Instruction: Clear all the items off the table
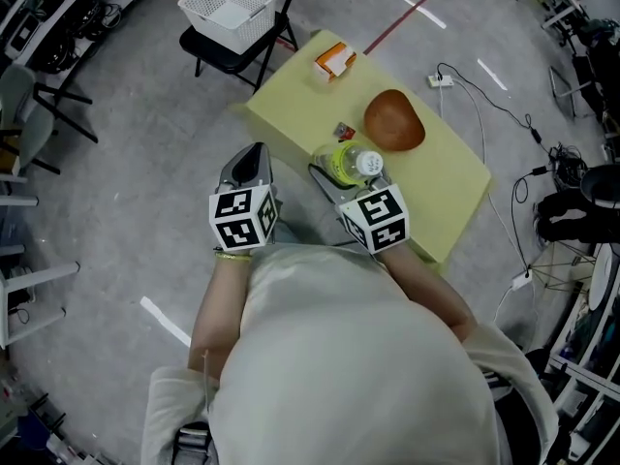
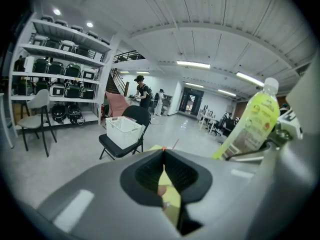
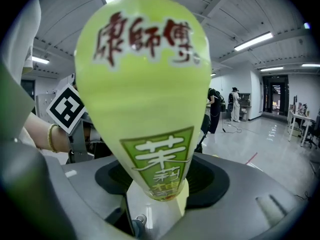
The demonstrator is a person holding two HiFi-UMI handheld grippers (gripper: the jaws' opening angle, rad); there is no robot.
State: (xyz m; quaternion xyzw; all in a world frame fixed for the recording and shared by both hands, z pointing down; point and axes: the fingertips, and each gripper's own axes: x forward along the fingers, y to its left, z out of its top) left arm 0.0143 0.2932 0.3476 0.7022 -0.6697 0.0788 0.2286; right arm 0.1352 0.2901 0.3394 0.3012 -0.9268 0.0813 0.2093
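My right gripper [image 1: 341,170] is shut on a green tea bottle [image 1: 351,164] with a white cap, held upright over the near edge of the yellow table [image 1: 455,177]. In the right gripper view the bottle [image 3: 145,94] fills the frame between the jaws of that gripper [image 3: 159,186]. My left gripper [image 1: 254,155] is shut with nothing in it, just left of the table's near corner; its jaws meet at the tip [image 2: 163,161], and the bottle [image 2: 252,121] shows at its right. A brown bowl [image 1: 394,120], an orange box [image 1: 334,62] and a small red item [image 1: 343,131] lie on the table.
A white basket [image 1: 229,6] sits on a black folding chair [image 1: 235,54] beyond the table's far left corner, also ahead of the left gripper as the basket [image 2: 122,130]. Cables and a power strip [image 1: 441,80] lie on the floor at the right. Shelves [image 2: 60,69] and a chair stand at the left.
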